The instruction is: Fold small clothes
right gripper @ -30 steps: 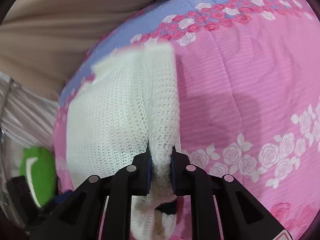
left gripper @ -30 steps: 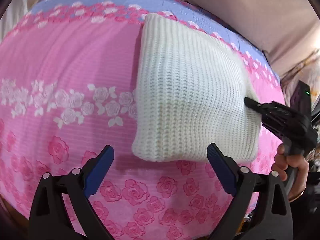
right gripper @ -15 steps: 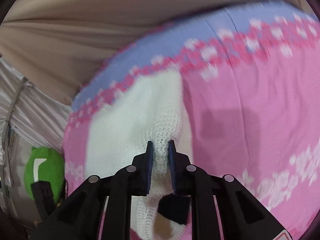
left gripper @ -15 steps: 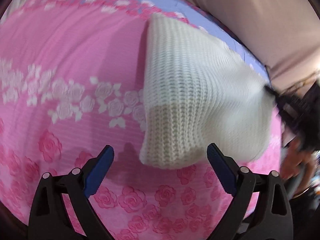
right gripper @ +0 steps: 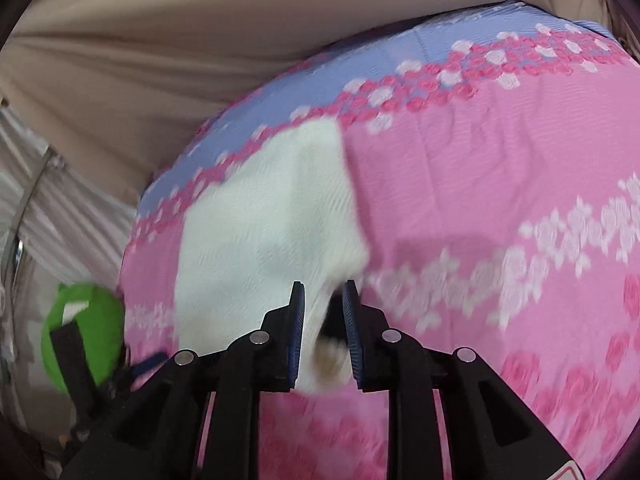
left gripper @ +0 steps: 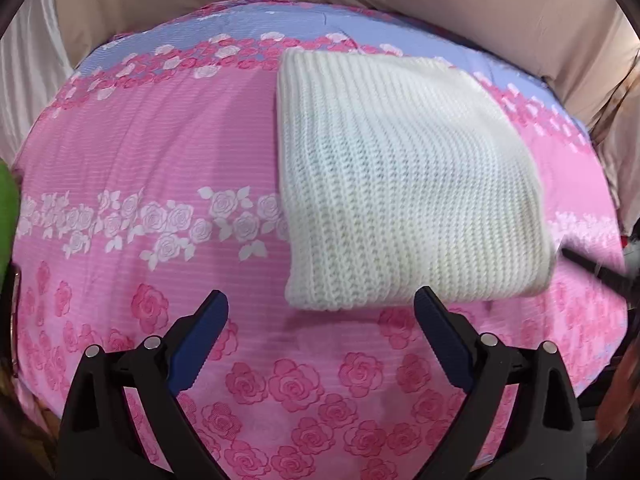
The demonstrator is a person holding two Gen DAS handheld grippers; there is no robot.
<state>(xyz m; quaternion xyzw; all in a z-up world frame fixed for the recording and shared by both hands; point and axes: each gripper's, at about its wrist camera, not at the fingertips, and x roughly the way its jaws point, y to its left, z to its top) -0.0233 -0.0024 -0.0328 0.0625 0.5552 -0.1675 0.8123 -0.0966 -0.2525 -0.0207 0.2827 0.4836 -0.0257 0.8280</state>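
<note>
A folded cream knit garment (left gripper: 404, 184) lies flat on a pink rose-print bedsheet (left gripper: 152, 168), toward the sheet's far right part near its lavender border band. The left gripper (left gripper: 320, 344) hovers just short of the garment's near edge with its blue-padded fingers (left gripper: 198, 344) spread wide and empty. In the blurred right wrist view, the right gripper (right gripper: 323, 320) stands over the garment's near corner (right gripper: 320, 288), its jaws narrowly parted with knit fabric between them but not visibly pinched; a green object (right gripper: 86, 332) lies off the bed's edge.

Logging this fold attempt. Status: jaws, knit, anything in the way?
Left gripper open, empty, short of the white knit. Right gripper parted, knit edge loose between. Knit flat on bedsheet. Nothing blocking.
</note>
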